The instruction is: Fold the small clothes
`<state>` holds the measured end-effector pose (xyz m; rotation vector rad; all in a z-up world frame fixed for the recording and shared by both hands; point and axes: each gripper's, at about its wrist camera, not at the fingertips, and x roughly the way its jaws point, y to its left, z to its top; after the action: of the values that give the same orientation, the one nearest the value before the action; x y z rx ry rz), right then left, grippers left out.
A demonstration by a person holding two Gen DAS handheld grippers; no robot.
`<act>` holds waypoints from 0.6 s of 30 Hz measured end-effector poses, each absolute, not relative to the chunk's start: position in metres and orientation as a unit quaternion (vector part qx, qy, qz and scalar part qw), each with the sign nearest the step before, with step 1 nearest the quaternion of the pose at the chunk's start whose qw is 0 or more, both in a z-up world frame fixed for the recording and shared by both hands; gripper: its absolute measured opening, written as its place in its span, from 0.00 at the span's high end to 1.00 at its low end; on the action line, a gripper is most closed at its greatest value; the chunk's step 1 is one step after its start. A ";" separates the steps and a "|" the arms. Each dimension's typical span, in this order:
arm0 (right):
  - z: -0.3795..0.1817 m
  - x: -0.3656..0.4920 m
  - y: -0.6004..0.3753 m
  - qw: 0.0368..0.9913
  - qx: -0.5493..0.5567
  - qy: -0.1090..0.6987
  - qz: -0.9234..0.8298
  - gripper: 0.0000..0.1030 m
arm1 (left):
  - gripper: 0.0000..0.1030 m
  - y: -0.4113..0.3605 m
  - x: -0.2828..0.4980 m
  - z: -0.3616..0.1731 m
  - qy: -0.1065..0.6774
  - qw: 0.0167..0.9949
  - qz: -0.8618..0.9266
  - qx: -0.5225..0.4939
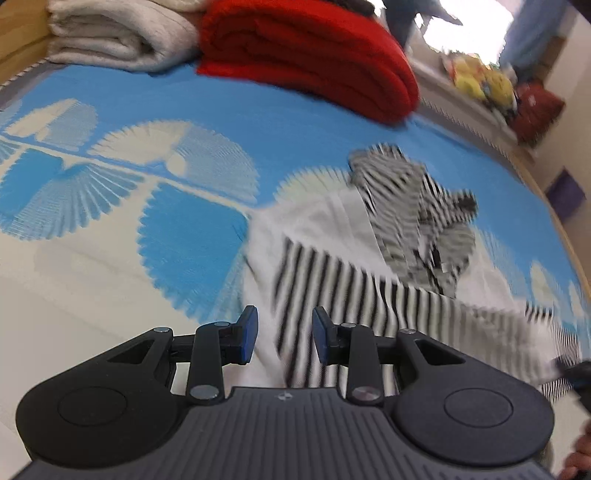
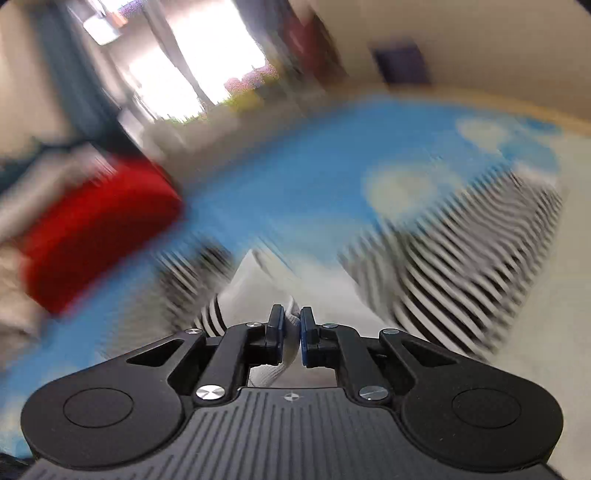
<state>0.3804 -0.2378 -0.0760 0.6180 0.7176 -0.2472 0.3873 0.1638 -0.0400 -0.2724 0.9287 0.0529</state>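
A blue bedspread [image 1: 295, 122] printed with pale, fan-shaped scalloped patterns covers the work surface, which looks like a bed with a light wooden edge [image 1: 550, 206] along its far side. At the back of the bedspread lie two folded items side by side: a cream blanket [image 1: 110, 37] on the left and a red blanket [image 1: 306, 55] touching it on the right. Beyond the bed, a bright window [image 1: 469, 22] with blue curtains lights the room, and a shelf below it holds blurred yellow and red objects [image 1: 491, 85] that cannot be made out.

The black-and-white striped garment [image 1: 354, 273] lies crumpled on the bedspread, in the middle of the left wrist view, with white fabric showing among the stripes and a bunched part toward the far side.

The left gripper [image 1: 284, 336] hangs just above the near edge of the garment. Its blue-padded fingers [image 1: 248, 334] stand partly apart, and nothing is between them; striped cloth shows through the gap below.

The right wrist view is heavily blurred. The right gripper [image 2: 291, 334] has its fingers [image 2: 276, 332] drawn nearly together, pinching a fold of the garment's white fabric between the pads. The striped cloth [image 2: 461, 266] spreads out to either side beyond it, over the bedspread [image 2: 295, 155], with the red blanket [image 2: 99, 229] to the left.
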 end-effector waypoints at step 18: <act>-0.142 0.399 -0.277 0.769 0.400 0.488 -0.101 0.63 | 0.64 0.142 0.391 -0.094 0.548 0.832 -0.001 -0.092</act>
<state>0.3991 -0.2769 -0.1416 0.8674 1.0596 -0.2197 0.3907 0.1424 -0.0939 -0.1958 1.1609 -0.0018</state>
